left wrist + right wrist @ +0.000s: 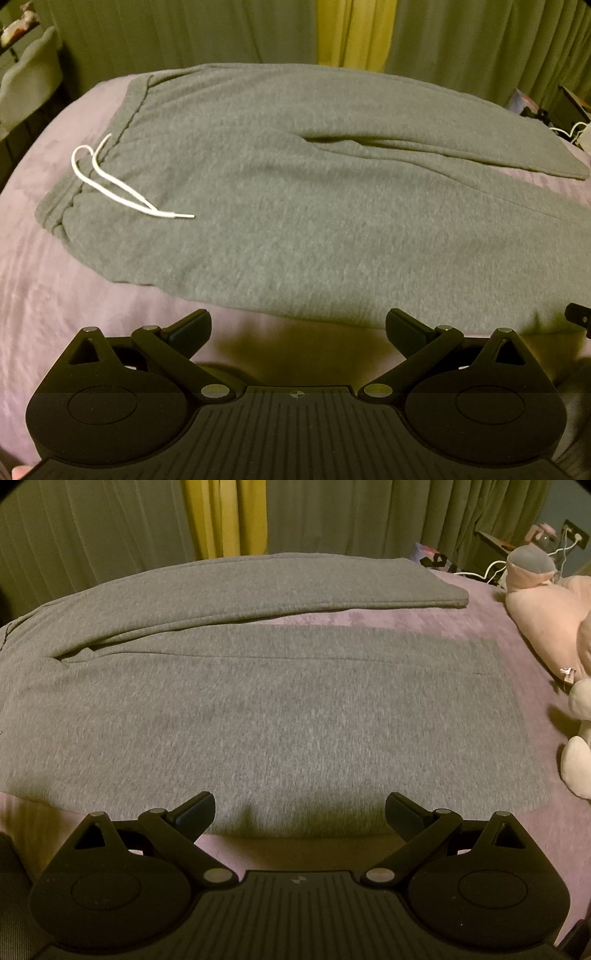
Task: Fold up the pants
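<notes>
Grey pants lie unfolded on the bed; both claws, left and right, hang spread and empty, probably about to pinch the near edge.

The pants lie spread flat on the bed, waistband to the left, legs running to the right. The drawstring lies on the pants just beside the waistband. The far leg angles away from the near leg, leaving a wedge of bare bed between their ends. The left tool hangs before the near edge of the pants, close to the seat, its fingers spread wide apart. The right tool hangs before the near leg's edge, likewise spread. Soft toys lie on the bed right of the leg ends. Curtains hang behind the bed.
</notes>
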`<state>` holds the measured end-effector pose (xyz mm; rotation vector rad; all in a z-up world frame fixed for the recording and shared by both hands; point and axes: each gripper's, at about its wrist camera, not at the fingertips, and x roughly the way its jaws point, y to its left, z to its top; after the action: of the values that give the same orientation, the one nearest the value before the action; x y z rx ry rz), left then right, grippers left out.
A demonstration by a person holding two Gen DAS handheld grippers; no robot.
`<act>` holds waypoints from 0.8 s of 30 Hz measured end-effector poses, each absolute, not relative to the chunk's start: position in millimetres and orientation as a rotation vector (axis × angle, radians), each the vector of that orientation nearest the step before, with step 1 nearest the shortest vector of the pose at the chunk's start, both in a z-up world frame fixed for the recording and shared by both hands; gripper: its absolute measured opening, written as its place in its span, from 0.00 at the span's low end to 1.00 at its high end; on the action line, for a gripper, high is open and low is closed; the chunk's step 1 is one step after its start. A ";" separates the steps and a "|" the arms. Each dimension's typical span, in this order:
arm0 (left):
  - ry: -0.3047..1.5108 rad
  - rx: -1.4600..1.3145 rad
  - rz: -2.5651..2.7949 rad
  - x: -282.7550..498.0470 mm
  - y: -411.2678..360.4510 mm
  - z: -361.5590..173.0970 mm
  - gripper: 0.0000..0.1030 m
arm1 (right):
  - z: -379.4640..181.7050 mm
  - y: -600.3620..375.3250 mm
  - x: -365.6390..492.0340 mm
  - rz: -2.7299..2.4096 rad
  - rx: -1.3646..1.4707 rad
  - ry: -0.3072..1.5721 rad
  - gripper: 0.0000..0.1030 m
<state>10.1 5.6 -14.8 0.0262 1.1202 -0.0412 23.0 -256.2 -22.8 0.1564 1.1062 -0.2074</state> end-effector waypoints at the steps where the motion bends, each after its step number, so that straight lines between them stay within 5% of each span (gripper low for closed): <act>1: 1.120 0.026 -0.041 10.2 5.6 -14.8 1.00 | -22.8 -256.2 23.1 -0.208 0.156 1.107 0.96; 24: 1.134 0.014 -0.031 12.7 8.9 -19.4 1.00 | -27.7 -252.6 28.6 -0.195 0.149 1.119 0.96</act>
<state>12.7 8.9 -19.4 0.0140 1.1341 -0.0314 28.6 -252.6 -27.7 0.1494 1.1193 -0.1954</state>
